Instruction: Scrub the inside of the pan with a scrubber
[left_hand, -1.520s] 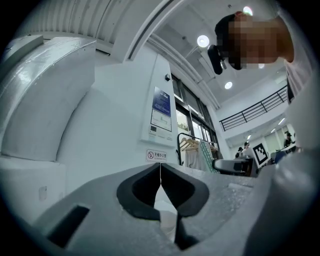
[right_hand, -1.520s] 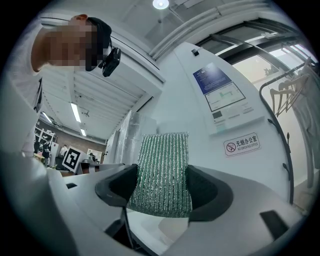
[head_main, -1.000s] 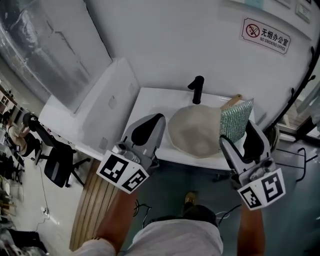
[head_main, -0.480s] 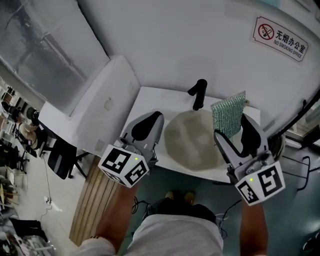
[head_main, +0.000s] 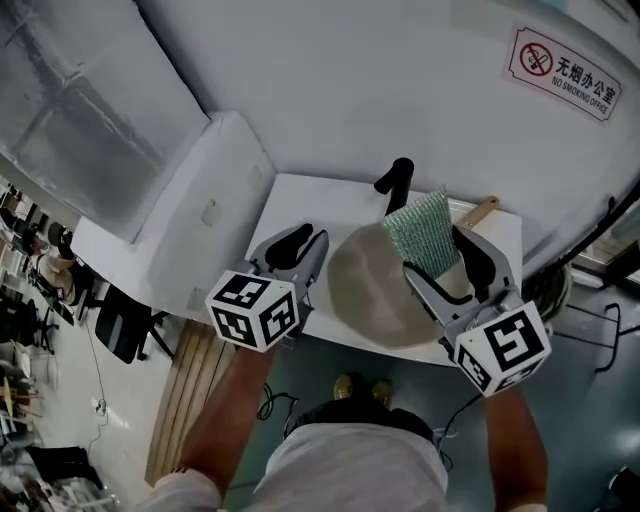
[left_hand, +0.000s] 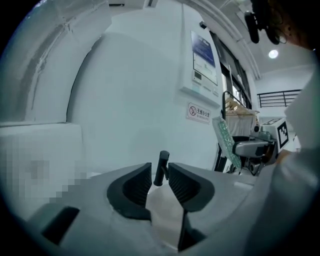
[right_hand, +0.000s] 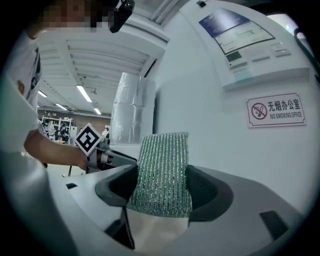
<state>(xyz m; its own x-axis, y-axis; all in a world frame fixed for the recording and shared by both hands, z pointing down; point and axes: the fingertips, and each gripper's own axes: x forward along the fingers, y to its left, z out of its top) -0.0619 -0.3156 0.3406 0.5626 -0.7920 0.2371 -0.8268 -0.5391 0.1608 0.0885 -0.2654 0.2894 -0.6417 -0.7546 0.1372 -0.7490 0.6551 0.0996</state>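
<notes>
Two jobs: right gripper (head_main: 440, 262) clamps the soft, light mesh scrubber (head_main: 420, 228); left gripper (head_main: 300, 246), jaws just opened on nothing, should seize the stiff pan (head_main: 372, 292) by its far handle (head_main: 397, 186).

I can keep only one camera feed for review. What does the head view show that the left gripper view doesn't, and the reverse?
Head view only: the whole round inside of the pan, and the person's shoes on the floor below.
Left gripper view only: the left tool seen along its jaws, which stand apart, have just been opening, and have nothing between them.
Both: the green scrubber gripped by the right tool, the black upright piece behind the pan, and the no-smoking sign.
</notes>
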